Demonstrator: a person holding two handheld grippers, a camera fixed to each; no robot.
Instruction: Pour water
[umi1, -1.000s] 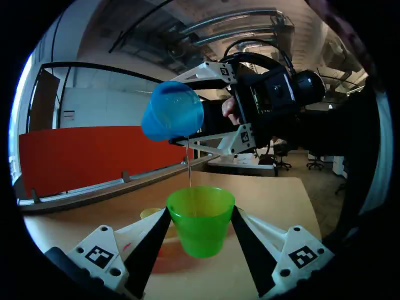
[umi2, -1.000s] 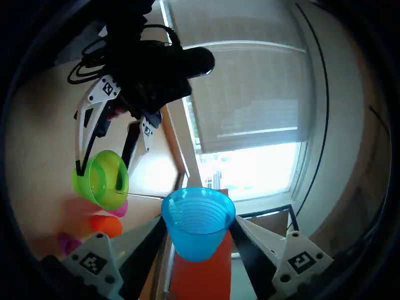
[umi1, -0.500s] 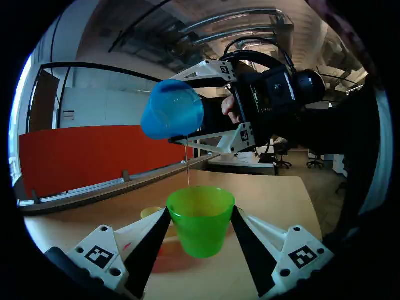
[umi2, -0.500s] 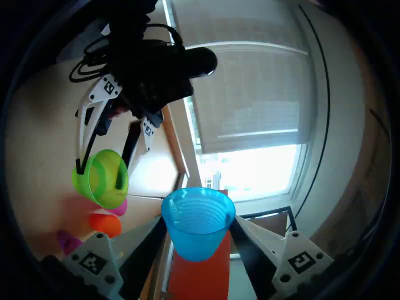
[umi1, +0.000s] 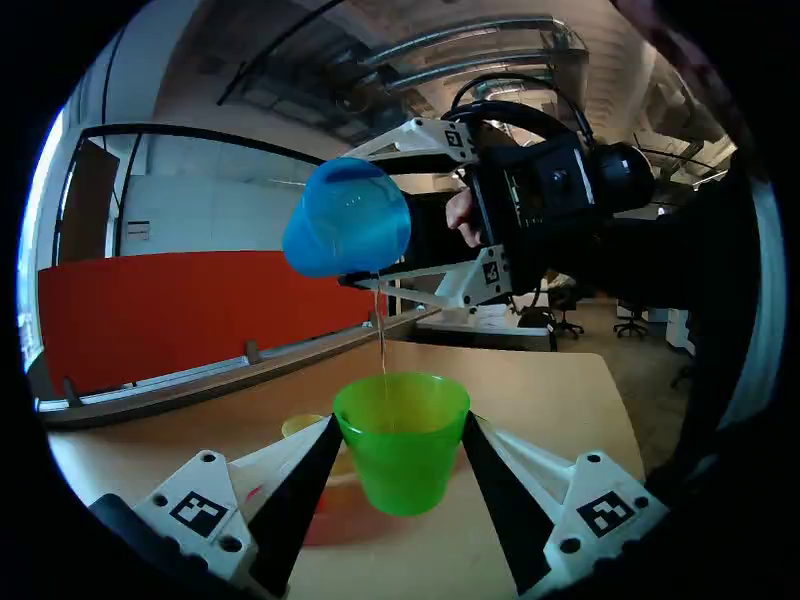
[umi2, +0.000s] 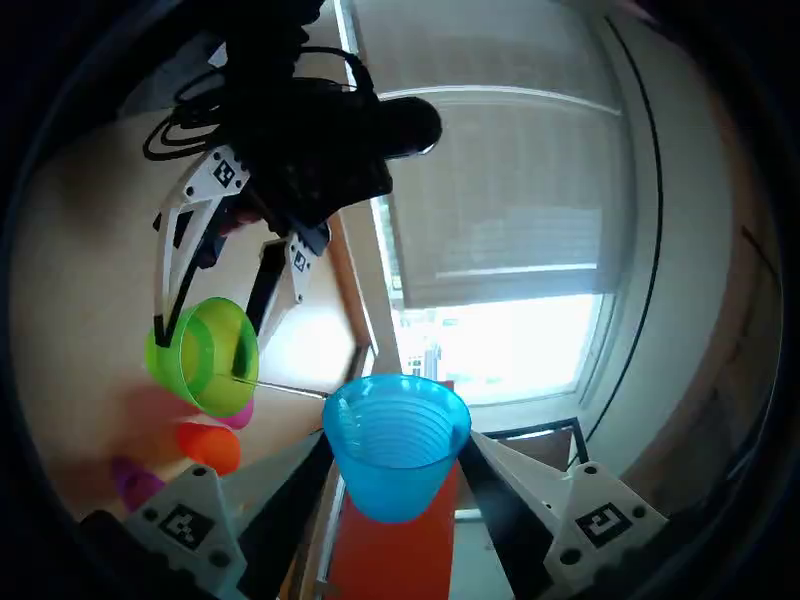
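My left gripper (umi1: 400, 455) is shut on a green cup (umi1: 401, 438), held upright above the wooden table (umi1: 540, 385). Above it hangs a blue cup (umi1: 346, 219), tipped over on its side, with my right gripper (umi1: 345, 222) shut on it. A thin stream of water (umi1: 381, 335) falls from the blue cup's rim into the green one. In the right gripper view the blue cup (umi2: 396, 443) sits between my own fingers and the green cup (umi2: 203, 355) lies to the left, with the left gripper (umi2: 200, 350) closed on it.
A yellow cup (umi1: 300, 427) stands on the table behind my left finger. Orange (umi2: 209, 444), pink (umi2: 240, 412) and purple (umi2: 133, 482) cups stand near the green one. A red partition (umi1: 180, 305) runs along the table's far edge. Bright windows (umi2: 500, 340) with blinds are in the right gripper view.
The blue cup has shifted very slightly; the thin stream keeps running into the green cup. Both grippers hold nearly still.
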